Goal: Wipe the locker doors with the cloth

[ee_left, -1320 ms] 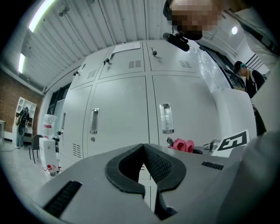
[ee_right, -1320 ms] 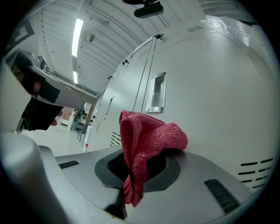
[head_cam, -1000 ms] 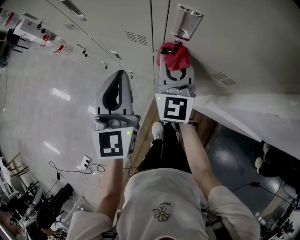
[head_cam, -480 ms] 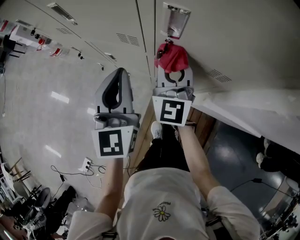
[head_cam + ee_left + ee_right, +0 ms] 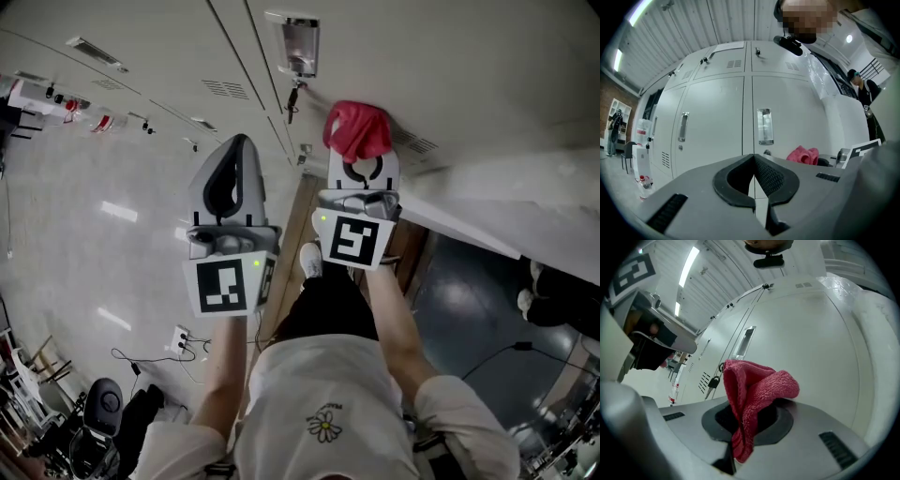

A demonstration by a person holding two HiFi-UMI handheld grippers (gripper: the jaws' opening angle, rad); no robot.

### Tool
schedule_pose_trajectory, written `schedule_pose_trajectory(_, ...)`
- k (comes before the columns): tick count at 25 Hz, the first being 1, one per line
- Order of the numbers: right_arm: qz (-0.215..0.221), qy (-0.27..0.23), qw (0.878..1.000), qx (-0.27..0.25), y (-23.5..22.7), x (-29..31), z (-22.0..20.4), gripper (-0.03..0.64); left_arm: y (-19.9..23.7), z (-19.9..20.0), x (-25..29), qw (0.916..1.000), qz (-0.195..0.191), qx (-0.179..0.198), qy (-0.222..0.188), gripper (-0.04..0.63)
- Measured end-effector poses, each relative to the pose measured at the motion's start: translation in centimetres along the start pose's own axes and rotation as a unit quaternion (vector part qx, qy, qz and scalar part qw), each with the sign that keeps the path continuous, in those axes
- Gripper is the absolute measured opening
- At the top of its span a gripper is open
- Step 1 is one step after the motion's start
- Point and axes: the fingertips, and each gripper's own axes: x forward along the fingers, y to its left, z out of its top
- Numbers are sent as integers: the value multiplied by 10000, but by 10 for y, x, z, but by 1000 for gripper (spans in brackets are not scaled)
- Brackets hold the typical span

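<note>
A red cloth [image 5: 356, 129] is bunched at the tip of my right gripper [image 5: 360, 161], whose jaws are shut on it. In the right gripper view the cloth [image 5: 752, 397] presses toward a pale grey locker door [image 5: 806, 348], right of its metal handle [image 5: 743, 342] and a key [image 5: 712, 382] hanging in the lock. My left gripper [image 5: 234, 178] is held beside it, away from the doors, shut on nothing. The left gripper view shows the locker doors [image 5: 717, 122], a handle [image 5: 764, 125] and the cloth [image 5: 802, 154] at the right.
A row of locker doors [image 5: 169, 56] with handles and vents runs to the left. A wooden strip [image 5: 295, 225] runs below the lockers. Cables and a socket [image 5: 178, 330] lie on the floor. Another person [image 5: 865, 91] stands at the far right.
The right gripper has carried the cloth to the right across the door, off the handle's line; the handle and key now lie to its left. The left gripper has stayed in place.
</note>
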Motion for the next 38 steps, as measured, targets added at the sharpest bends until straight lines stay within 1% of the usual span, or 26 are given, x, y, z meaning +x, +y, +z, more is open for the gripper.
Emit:
schedule_pose_trajectory(6, -315, 243, 9989, -234, -37, -28, -15, 31, -17, 5, 7, 9999, -121, -29, -58, 15)
schedule_pose_trajectory(8, -530, 300, 9980, -141, -52, -38, -21, 32, -22, 7, 9, 9999, -149, -43, -69, 15)
schedule_pose_trajectory(9, -704, 287, 9971, 32, -60, -43, -23, 31, -25, 7, 10, 9998, -172, -42, -72, 15)
schedule_pose_trajectory(11, -1094, 262, 9929, 381, -76, -52, -26, 32, -31, 9, 12, 9997, -230, -22, -86, 15)
schedule_pose_trajectory(12, -1245, 302, 9909, 408, -83, -55, -28, 31, -35, 10, 14, 9996, -265, -11, -96, 15)
schedule_pose_trajectory(16, -1683, 687, 9832, 181, -101, -70, -38, 31, -49, 15, 18, 9991, -401, -1, -142, 15)
schedule_pose_trajectory(19, -2077, 960, 9731, 271, -117, -82, -46, 31, -57, 19, 21, 9987, -466, -9, -189, 15)
schedule_pose_trajectory(22, -2336, 1114, 9654, 308, -128, -91, -52, 31, -63, 19, 22, 9985, -511, -16, -190, 15)
schedule_pose_trajectory(27, -2402, 1149, 9635, 269, -132, -94, -55, 31, -70, 20, 19, 9984, -547, 7, -169, 17)
schedule_pose_trajectory(34, -2337, 1166, 9648, 302, -132, -93, -57, 31, -63, 26, 16, 9990, -393, 11, -219, 15)
schedule_pose_trajectory(36, -2288, 1097, 9667, 343, -130, -93, -52, 31, -59, 30, 11, 9992, -322, 1, -238, 15)
schedule_pose_trajectory(38, -2182, 910, 9712, 286, -125, -90, -37, 31, -51, 35, 4, 9994, -196, 2, -269, 17)
